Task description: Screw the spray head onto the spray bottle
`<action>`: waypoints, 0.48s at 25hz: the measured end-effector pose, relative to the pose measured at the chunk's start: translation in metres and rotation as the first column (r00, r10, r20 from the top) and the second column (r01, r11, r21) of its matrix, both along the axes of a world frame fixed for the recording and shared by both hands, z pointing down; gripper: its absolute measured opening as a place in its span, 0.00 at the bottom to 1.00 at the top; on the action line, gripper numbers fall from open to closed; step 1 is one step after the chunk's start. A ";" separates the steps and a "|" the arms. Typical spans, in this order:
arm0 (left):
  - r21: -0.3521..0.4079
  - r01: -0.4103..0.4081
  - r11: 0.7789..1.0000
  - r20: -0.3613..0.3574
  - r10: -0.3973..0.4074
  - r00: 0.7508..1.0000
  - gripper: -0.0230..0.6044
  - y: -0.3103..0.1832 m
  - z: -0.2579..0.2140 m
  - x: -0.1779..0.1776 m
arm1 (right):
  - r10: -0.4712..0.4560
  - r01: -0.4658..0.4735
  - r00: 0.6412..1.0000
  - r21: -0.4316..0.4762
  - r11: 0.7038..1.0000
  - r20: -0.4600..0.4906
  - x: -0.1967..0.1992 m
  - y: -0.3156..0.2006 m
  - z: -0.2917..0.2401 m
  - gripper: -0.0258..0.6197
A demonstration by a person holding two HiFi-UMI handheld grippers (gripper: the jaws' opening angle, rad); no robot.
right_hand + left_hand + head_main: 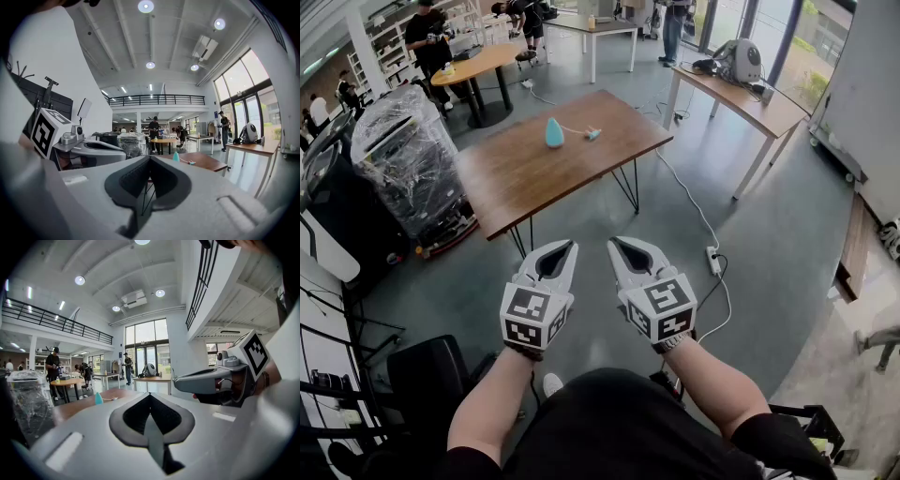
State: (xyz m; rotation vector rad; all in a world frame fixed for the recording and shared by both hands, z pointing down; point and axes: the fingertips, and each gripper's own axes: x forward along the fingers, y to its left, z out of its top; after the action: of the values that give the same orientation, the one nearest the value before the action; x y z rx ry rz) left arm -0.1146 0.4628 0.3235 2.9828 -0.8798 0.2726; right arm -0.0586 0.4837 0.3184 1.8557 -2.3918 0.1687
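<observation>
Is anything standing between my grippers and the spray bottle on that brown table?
Nothing visible does. Only bare floor lies between the left gripper, the right gripper and the wooden table. The teal spray bottle stands in the open on it, the spray head lying beside it.

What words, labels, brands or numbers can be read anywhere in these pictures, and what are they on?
No readable word, brand or number anywhere.
Marker cubes on the left claw and right claw: black-and-white square patterns, not letters.
Blue bottle on the brown table: too small to show any label.
</observation>
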 end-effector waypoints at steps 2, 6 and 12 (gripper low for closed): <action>0.001 0.003 1.000 0.002 -0.003 1.000 0.06 0.001 0.002 0.007 | -0.001 0.001 1.000 0.001 1.000 0.001 0.007 0.002 0.001 0.03; 0.002 0.010 1.000 0.006 -0.010 1.000 0.06 0.005 0.002 0.020 | -0.008 0.008 1.000 0.004 1.000 0.005 0.020 0.005 0.002 0.03; -0.005 0.020 1.000 0.013 -0.020 1.000 0.06 0.009 0.006 0.034 | -0.017 0.017 1.000 -0.003 1.000 0.010 0.035 0.007 0.006 0.03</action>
State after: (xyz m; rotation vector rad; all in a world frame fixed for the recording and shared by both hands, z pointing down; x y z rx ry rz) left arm -0.0809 0.4715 0.3294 2.9695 -0.9078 0.2930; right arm -0.0238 0.4906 0.3240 1.8373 -2.4115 0.1809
